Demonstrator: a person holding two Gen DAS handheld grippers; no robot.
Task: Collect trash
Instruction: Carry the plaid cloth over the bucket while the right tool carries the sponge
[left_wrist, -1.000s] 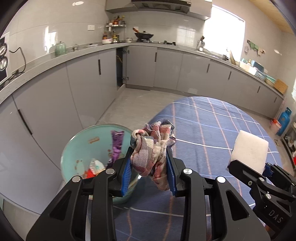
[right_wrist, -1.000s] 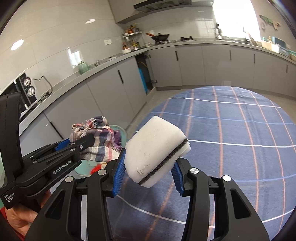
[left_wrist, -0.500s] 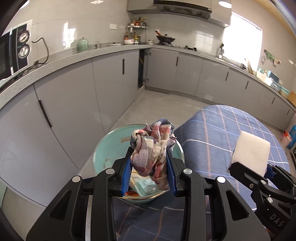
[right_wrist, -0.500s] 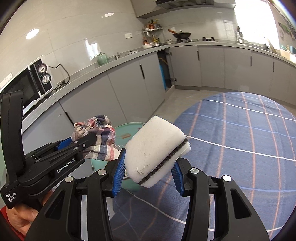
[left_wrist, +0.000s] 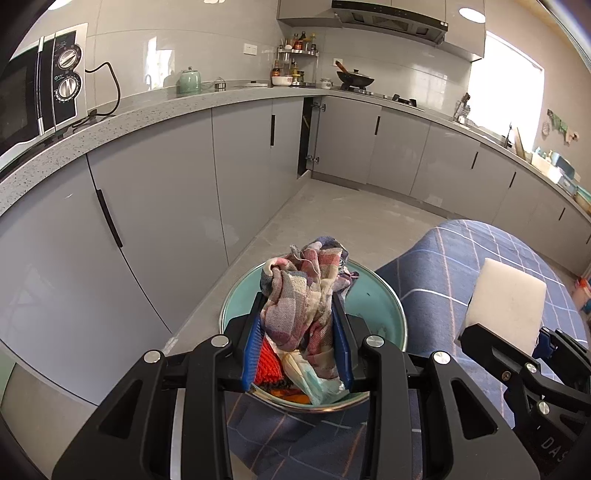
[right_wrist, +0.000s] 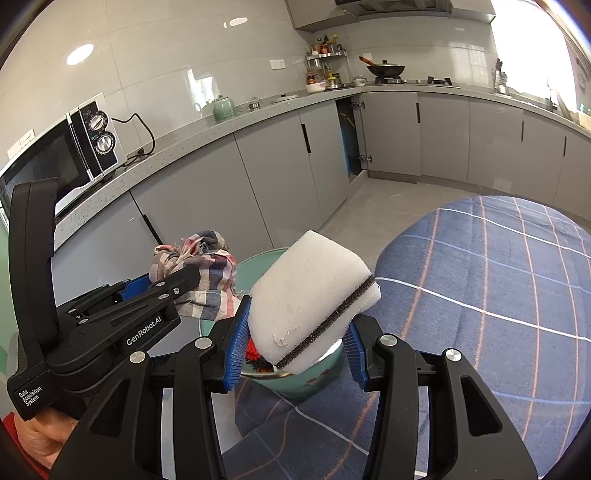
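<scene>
Left wrist view: left gripper (left_wrist: 300, 341) clamped on crumpled plaid cloth (left_wrist: 301, 295), blue pads (left_wrist: 252, 356) pressing both sides. Cloth long axis runs roughly along the fingers, bunched end pointing forward and up past the tips, loose tail hanging down between the pads. Held directly above teal trash bin (left_wrist: 384, 301), which sits on the floor against the edge of blue plaid table cover (left_wrist: 491, 251). Red and pale scraps (left_wrist: 295, 373) visible in the bin under the cloth. White sponge (left_wrist: 506, 299) at right, pinched in right gripper (left_wrist: 517, 332), over the table cover. Right wrist view: right gripper (right_wrist: 295, 347) closed on white sponge (right_wrist: 310, 299), dark scouring strip running diagonally from lower left to upper right; long axis tilted up and away from the camera, far end overhanging the fingertips. Sponge hangs above near rim of trash bin (right_wrist: 317, 373). Left gripper (right_wrist: 162, 291) at left with plaid cloth (right_wrist: 201, 273) bulging out beyond its tips, beside the sponge, not touching. Grey cabinets (right_wrist: 280, 177) behind.
</scene>
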